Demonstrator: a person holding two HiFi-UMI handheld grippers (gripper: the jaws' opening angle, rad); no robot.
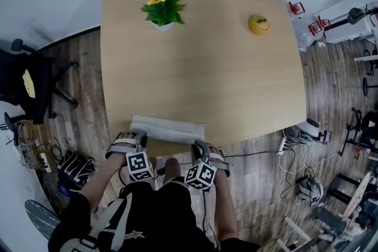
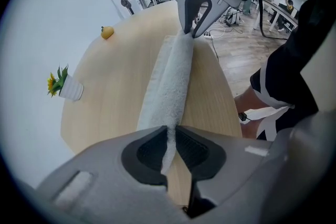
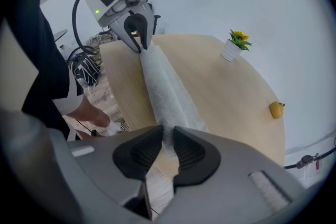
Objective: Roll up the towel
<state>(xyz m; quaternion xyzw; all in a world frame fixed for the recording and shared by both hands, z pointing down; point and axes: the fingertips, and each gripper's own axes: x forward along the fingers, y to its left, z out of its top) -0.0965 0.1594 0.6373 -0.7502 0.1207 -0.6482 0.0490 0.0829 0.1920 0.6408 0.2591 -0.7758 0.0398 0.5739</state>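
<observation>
A white towel [image 1: 168,128] lies as a long, partly rolled strip along the near edge of the wooden table [image 1: 201,68]. My left gripper [image 1: 140,140] holds its left end and my right gripper [image 1: 198,147] its right end, both pointing steeply down. In the left gripper view the towel [image 2: 170,86] runs away from my jaws, which pinch its end, to the right gripper [image 2: 191,29] at the far end. The right gripper view mirrors this: the towel [image 3: 163,92] is squeezed between my jaws, with the left gripper [image 3: 137,42] clamped on the far end.
A potted yellow flower [image 1: 163,9] and a yellow round toy [image 1: 258,24] stand at the table's far side. A black office chair [image 1: 23,82] is on the left. Cables and gear [image 1: 307,186] lie on the floor at the right. The person's legs are against the near edge.
</observation>
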